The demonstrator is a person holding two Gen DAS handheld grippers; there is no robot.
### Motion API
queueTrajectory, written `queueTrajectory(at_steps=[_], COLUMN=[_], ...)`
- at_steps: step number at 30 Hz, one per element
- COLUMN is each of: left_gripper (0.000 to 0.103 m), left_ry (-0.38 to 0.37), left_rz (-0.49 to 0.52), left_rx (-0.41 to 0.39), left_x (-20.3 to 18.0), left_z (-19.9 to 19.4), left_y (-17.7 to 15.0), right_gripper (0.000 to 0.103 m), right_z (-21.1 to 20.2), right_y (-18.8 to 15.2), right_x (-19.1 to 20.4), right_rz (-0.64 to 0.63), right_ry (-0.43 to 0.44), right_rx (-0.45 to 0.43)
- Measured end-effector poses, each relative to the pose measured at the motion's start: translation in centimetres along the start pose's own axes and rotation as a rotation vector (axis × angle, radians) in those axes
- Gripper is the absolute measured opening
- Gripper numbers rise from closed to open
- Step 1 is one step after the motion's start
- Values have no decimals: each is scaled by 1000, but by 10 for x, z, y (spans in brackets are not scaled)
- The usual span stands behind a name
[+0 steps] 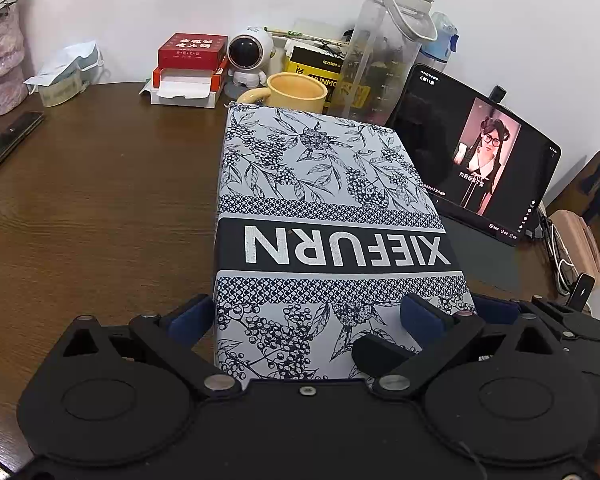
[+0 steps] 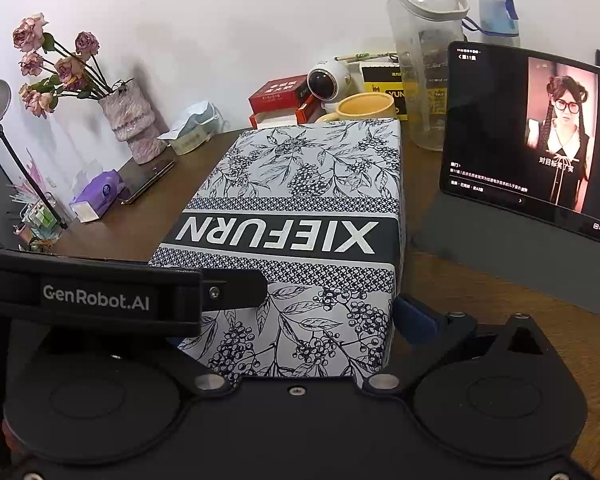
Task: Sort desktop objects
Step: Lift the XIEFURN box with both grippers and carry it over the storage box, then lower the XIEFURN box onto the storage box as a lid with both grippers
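The box (image 1: 332, 216) lies flat mid-desk (image 1: 100, 208), its near end between my tools. My left gripper (image 1: 312, 320) has its jaws apart, one pad against the box's left side, the other resting on the lid. My right gripper (image 2: 328, 312) looks spread too, right pad beside the box's right wall; its left finger is hidden behind the other tool. I'd squeeze both sides evenly and lift level, minding the mug (image 1: 296, 90) and tablet (image 1: 476, 156) close by.
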State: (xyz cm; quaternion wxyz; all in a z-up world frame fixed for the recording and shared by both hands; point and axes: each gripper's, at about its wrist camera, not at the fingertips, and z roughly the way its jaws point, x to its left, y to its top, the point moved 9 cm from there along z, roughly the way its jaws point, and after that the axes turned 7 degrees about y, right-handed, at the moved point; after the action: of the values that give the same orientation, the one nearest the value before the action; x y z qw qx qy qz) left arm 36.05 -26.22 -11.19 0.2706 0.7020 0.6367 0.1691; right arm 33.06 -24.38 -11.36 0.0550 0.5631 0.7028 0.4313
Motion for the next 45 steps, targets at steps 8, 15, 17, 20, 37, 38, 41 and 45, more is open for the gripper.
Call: queueTrajectory(at_steps=[8, 15, 17, 20, 37, 38, 41, 45], left_gripper=[100, 101, 102, 103, 103, 103, 103, 103], left_ry=[0, -4, -3, -9, -46, -46, -46, -44], left_rz=[-4, 1, 2, 3, 26, 31, 40, 68], left_rx=[63, 89, 99, 116, 148, 146, 140, 123], left_x=[4, 5, 5, 5, 11, 11, 12, 9], left_z=[16, 23, 25, 29, 31, 31, 30, 27], left_y=[-7, -8, -8, -7, 3, 4, 4, 6], right_gripper=[102, 101, 101, 101, 102, 102, 102, 102], right_z=[11, 20, 22, 25, 31, 31, 31, 29], right_y=[-10, -17, -17, -18, -22, -22, -22, -22], right_x=[-1, -5, -7, -9, -10, -10, -10, -12], right_rz=[-8, 10, 35, 57, 188, 190, 193, 191], right_ry=[0, 6, 11, 16, 12, 10, 6, 5], right_rx=[40, 62, 66, 67, 41, 40, 36, 31])
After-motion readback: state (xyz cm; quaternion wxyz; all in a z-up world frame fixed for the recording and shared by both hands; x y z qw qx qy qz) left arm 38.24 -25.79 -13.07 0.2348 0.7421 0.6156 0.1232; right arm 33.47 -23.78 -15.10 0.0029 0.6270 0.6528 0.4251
